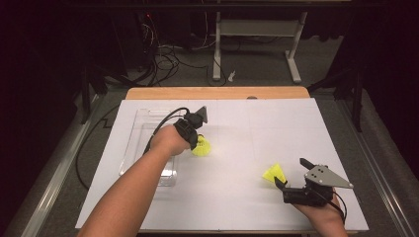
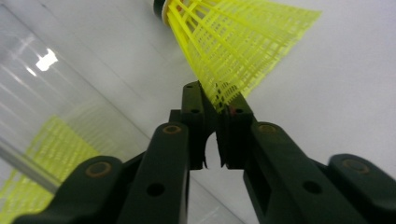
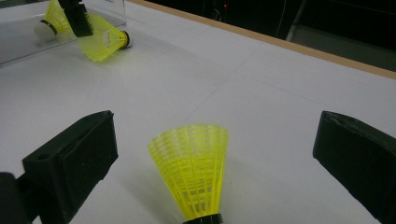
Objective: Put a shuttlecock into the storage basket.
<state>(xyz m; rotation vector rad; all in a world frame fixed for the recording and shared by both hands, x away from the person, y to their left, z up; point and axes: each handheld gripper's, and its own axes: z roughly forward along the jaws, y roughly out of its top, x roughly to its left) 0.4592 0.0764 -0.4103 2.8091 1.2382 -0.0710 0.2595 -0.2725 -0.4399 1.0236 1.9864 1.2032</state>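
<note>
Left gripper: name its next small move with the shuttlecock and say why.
Probably lift and carry it toward the clear tray. The left gripper is shut on the yellow shuttlecock by its skirt edge, and the tray beside it already holds another shuttlecock.

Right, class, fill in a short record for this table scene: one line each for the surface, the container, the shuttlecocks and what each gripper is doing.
surface: white board on a wooden table
container: clear plastic tray, at the left of the board
shuttlecock 1: yellow mesh-skirted plastic shuttlecock, lying beside the tray
shuttlecock 2: second yellow shuttlecock, standing on its base near the right edge
shuttlecock 3: third yellow shuttlecock, inside the tray
left gripper: shut on shuttlecock 1's skirt edge
right gripper: open, jaws either side of shuttlecock 2, not touching
</note>
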